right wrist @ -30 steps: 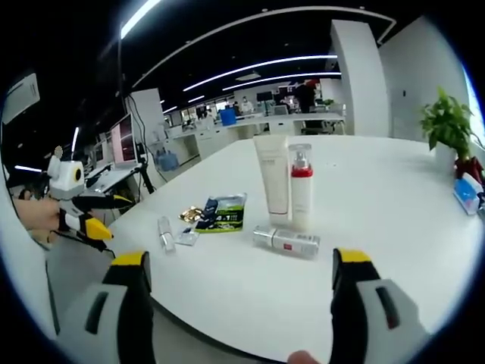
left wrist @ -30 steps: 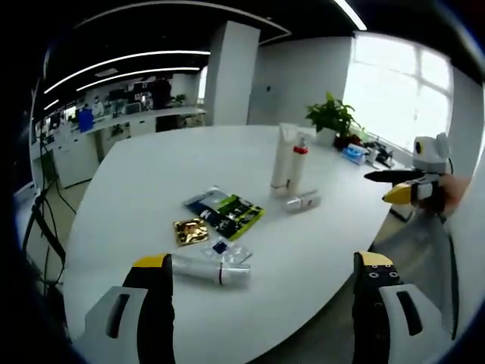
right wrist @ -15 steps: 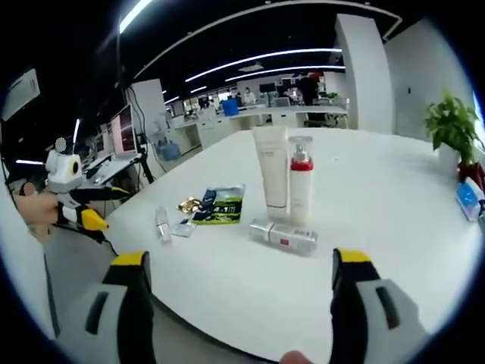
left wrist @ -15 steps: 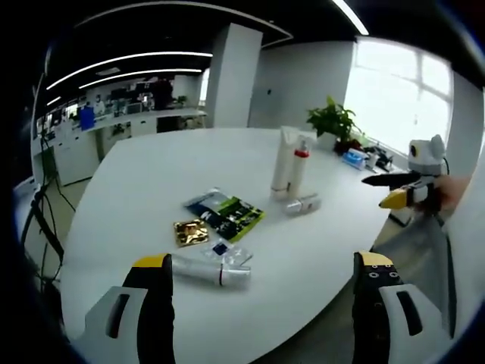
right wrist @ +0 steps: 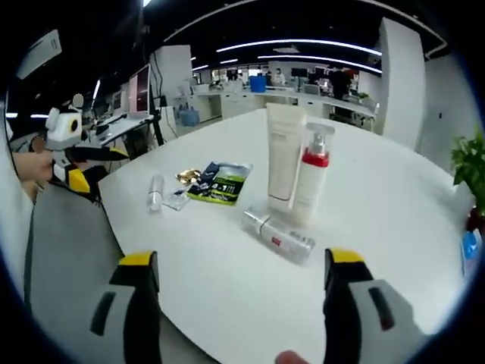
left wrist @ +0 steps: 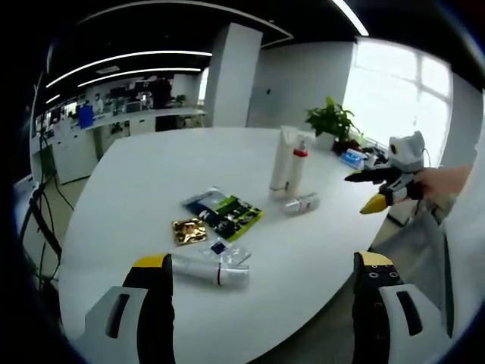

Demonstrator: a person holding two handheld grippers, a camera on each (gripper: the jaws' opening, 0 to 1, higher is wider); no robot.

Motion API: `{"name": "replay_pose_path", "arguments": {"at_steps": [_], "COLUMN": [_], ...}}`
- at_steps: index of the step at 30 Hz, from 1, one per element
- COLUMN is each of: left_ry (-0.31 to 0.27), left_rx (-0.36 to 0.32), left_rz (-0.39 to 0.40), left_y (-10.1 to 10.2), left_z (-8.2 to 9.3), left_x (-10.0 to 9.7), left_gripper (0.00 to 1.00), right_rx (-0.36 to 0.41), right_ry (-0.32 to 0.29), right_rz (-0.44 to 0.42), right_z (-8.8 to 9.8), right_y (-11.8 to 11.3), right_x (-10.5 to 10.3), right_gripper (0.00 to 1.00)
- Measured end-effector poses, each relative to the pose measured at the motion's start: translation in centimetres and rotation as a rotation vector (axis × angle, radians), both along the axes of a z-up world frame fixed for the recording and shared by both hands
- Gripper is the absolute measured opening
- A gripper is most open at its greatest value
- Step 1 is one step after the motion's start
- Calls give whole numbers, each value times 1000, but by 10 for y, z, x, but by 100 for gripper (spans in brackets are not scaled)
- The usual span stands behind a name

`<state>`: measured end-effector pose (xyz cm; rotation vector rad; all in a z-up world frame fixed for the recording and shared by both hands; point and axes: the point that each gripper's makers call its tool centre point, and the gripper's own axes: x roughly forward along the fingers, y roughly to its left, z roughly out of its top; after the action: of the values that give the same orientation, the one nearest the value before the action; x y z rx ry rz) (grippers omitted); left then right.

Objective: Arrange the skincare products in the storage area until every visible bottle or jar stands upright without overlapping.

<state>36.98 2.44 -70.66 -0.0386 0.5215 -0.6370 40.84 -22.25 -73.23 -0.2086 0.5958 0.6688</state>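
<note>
So far, the job looks half done. Going left to right in the right gripper view: a small silver bottle [right wrist: 155, 191] lies flat by sachets [right wrist: 216, 182]; a white tube [right wrist: 283, 157] and red-collared pump bottle [right wrist: 312, 175] stand upright, touching; another bottle [right wrist: 277, 235] lies before them. Both the left gripper [left wrist: 261, 299] and right gripper [right wrist: 237, 292] are spread wide, grasping nothing.

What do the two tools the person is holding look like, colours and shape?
Each tool has two black jaws with yellow tips set in pale grey housings. The right tool seen from the left gripper view, and the left tool seen from the right gripper view, carry a white box on top. Grey cloth hangs below each holding hand.
</note>
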Motion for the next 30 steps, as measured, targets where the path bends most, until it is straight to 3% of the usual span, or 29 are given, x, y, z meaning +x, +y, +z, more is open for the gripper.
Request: {"name": "replay_pose_path", "arguments": {"at_steps": [14, 22, 26, 30], "left_ry": [11, 18, 25, 32], "left_rx": [-1, -1, 1, 6], "left_rz": [17, 26, 28, 29], "left_y": [3, 5, 5, 5], "left_z": [-2, -3, -5, -6], "left_x": [1, 2, 2, 2], "left_gripper": [97, 97, 97, 97], "right_rx": [-99, -207, -220, -247], "right_ry": [28, 21, 32, 53], "right_rz": [137, 263, 308, 351], "right_z": [-16, -24, -30, -39], "right_y": [-3, -3, -2, -1], "right_x": [24, 41, 50, 57], "right_gripper": [80, 70, 59, 57]}}
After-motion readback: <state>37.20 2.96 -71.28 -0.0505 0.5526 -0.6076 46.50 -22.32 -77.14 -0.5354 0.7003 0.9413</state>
